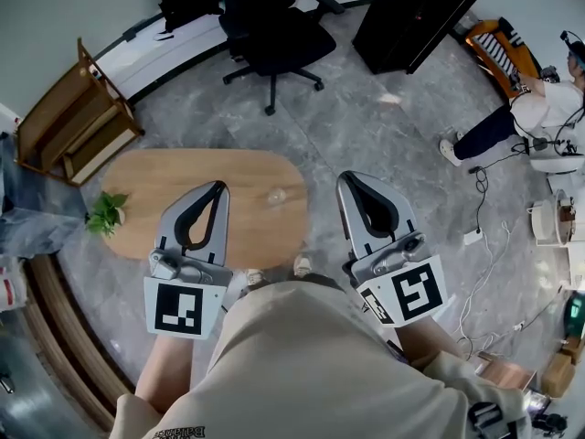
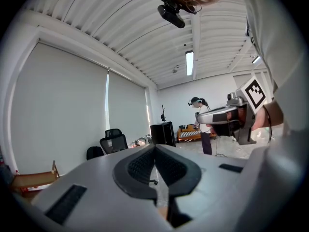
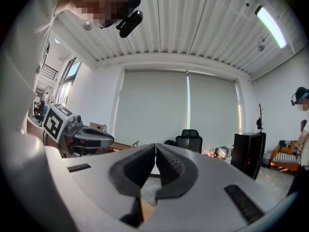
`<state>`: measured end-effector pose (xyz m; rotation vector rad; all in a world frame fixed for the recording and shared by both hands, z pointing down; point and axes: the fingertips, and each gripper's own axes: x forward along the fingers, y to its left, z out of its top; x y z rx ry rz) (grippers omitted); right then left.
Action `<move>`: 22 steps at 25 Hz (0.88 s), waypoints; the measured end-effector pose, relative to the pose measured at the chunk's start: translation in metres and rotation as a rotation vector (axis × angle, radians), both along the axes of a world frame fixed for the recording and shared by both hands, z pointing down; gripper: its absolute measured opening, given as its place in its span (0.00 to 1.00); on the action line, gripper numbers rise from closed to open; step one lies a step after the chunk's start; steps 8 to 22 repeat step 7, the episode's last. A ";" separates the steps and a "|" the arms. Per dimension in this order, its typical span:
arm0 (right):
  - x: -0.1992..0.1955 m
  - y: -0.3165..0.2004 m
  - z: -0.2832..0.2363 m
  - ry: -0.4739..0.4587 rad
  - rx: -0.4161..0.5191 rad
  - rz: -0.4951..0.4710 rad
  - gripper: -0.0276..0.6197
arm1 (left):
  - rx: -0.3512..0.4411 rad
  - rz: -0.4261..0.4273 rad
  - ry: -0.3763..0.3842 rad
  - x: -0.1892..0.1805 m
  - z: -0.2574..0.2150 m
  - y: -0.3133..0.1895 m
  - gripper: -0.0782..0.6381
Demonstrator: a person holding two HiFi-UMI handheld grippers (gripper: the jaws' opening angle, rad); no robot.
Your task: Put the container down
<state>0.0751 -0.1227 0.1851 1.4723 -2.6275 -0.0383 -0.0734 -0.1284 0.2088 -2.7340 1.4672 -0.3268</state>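
Container (image 1: 276, 195) stands on the worktop (image 1: 164, 176), close to its right edge, clear of both tools. Left tool (image 1: 219, 187): jaws pressed together, nothing between them, held over the near edge. Right tool (image 1: 345, 179): jaws pressed together, empty, held beyond the right edge. Plant (image 1: 107, 214) sits at the left edge.

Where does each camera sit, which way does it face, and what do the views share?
Head view: on the person's head, looking steeply down at the wooden table; shows left gripper, right gripper, a forearm, shorts.
Left gripper view: on the left gripper, facing roughly level across the room past shut jaws; right gripper at right.
Right gripper view: on the right gripper, likewise level, jaws shut; left gripper at left.
Shared: all three show the office chair and black cabinet.
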 end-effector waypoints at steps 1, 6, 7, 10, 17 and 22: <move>0.000 0.000 -0.001 0.007 0.005 0.000 0.04 | 0.000 -0.001 0.002 -0.002 -0.001 0.000 0.12; -0.002 0.001 -0.003 0.004 0.005 0.001 0.04 | 0.009 0.010 0.008 -0.004 -0.004 0.002 0.12; -0.003 0.001 -0.003 0.003 0.004 0.002 0.04 | 0.010 0.014 0.010 -0.004 -0.005 0.003 0.12; -0.003 0.001 -0.003 0.003 0.004 0.002 0.04 | 0.010 0.014 0.010 -0.004 -0.005 0.003 0.12; -0.003 0.001 -0.003 0.003 0.004 0.002 0.04 | 0.010 0.014 0.010 -0.004 -0.005 0.003 0.12; -0.003 0.001 -0.003 0.003 0.004 0.002 0.04 | 0.010 0.014 0.010 -0.004 -0.005 0.003 0.12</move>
